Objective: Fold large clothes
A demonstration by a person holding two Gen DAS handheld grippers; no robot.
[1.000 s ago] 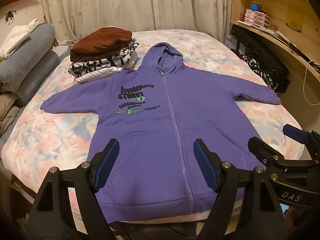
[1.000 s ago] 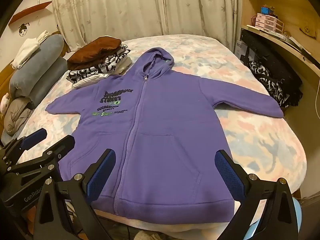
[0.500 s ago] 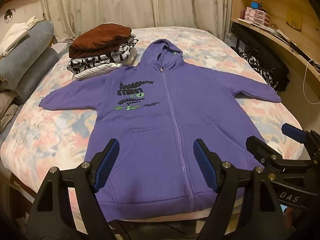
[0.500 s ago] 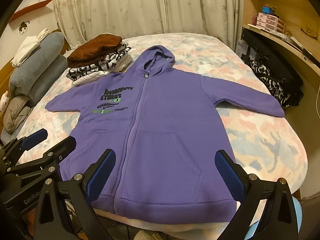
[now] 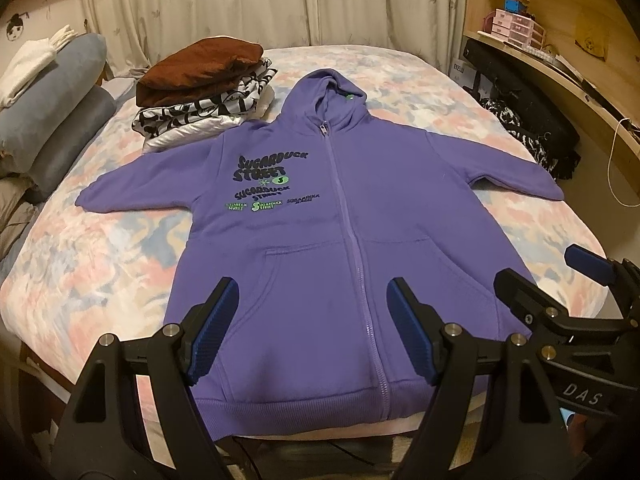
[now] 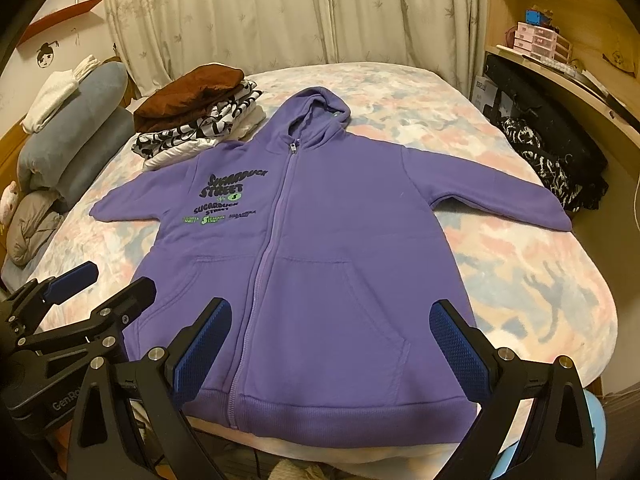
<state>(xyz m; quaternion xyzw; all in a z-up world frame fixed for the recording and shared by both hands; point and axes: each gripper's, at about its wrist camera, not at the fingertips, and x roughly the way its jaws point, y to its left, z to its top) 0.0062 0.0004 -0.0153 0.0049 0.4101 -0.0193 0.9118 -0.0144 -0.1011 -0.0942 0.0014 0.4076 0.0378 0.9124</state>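
Purple hoodie (image 5: 344, 248) lying flat on bed (image 5: 100, 264). Both claws, left (image 5: 312, 332) and right (image 6: 332, 352), hanging wide apart, holding nothing. You are picking sleeve first; pinch cuff, fold inward.

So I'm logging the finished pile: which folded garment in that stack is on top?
The brown garment tops the stack; the black-and-white patterned one lies beneath it, with a white one lowest.

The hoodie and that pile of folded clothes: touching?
Cannot tell. In the left wrist view the hoodie shoulder lies right against the pile's near edge, with no visible gap, but contact isn't plain.
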